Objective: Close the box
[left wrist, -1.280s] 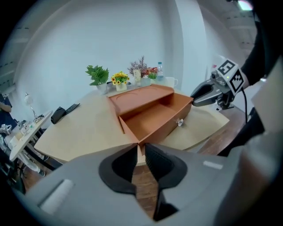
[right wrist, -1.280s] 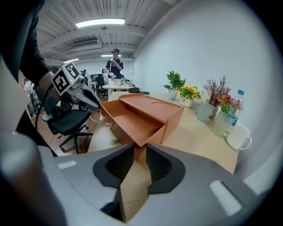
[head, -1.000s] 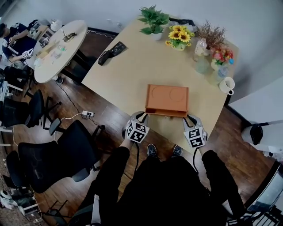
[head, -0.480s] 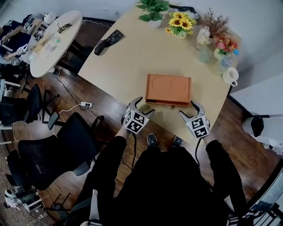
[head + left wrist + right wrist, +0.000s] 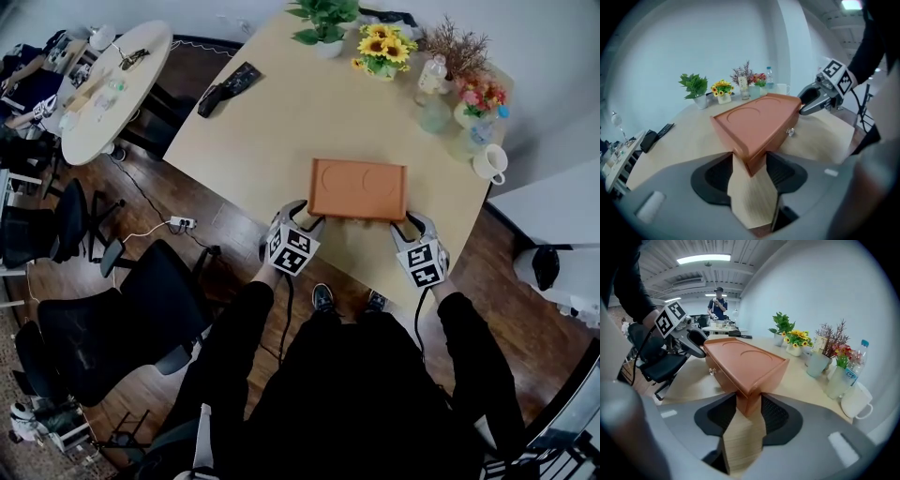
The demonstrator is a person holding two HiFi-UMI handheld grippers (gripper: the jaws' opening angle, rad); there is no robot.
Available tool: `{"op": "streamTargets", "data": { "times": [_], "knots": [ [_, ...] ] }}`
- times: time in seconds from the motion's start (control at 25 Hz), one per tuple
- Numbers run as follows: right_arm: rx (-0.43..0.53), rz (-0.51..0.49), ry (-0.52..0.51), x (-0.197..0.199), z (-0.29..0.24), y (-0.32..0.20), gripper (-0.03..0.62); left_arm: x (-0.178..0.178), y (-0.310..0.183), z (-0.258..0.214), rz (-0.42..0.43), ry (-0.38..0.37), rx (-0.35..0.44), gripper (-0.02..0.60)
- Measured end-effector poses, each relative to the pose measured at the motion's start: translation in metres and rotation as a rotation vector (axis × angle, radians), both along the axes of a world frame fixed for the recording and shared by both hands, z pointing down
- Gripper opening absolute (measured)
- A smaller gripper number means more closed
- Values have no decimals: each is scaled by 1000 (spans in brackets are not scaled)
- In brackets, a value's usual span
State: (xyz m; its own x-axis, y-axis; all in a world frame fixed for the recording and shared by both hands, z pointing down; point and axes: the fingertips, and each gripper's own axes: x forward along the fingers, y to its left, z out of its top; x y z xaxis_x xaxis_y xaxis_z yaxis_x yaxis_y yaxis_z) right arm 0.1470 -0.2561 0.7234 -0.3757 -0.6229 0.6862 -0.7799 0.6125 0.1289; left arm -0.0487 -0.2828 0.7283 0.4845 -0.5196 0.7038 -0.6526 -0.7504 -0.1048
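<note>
Head view: we see a flat orange-brown wooden box (image 5: 358,187) lying near the front edge of the light wooden table (image 5: 281,122). Jaws of the left gripper (image 5: 308,215) are closing on its near-left corner, and jaws of the right gripper (image 5: 411,222) on its near-right corner. In both gripper views we see the pads touching the corner's sides.

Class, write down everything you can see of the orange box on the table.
The box is terracotta-orange, flat and rectangular, wood-like. Its top has two shallow round hollows; a knob sits on the front. It lies flat near the table edge. The jaws of the left gripper and the right gripper are closing on its front corners.
</note>
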Motion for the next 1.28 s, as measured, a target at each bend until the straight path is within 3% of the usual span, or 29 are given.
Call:
{"op": "streamTargets", "data": {
  "times": [0.32,0.4,0.52,0.64,0.84,0.92,1.0,1.16,1.28],
  "knots": [
    [-7,31,-26,2,1,-5,156,-8,-2,-4,-141,57,8,184],
    [7,55,-83,4,-14,2,139,-12,8,-19,-206,127,-12,184],
    [87,94,-235,2,-72,12,129,0,24,-80,-260,322,-7,184],
    [193,84,-411,-17,-160,26,129,23,38,-179,-210,501,115,184],
    [411,-8,-591,-59,-290,49,129,57,69,-331,-63,687,430,184],
    [483,-28,-608,-70,-317,57,130,69,85,-352,-17,708,478,184],
    [506,-49,-611,-77,-328,67,138,78,101,-351,-2,679,463,184],
    [493,-65,-618,-77,-328,76,126,83,114,-330,-48,655,376,184],
    [509,-67,-615,-76,-331,79,124,74,111,-328,-105,673,367,184]
  ]
}}
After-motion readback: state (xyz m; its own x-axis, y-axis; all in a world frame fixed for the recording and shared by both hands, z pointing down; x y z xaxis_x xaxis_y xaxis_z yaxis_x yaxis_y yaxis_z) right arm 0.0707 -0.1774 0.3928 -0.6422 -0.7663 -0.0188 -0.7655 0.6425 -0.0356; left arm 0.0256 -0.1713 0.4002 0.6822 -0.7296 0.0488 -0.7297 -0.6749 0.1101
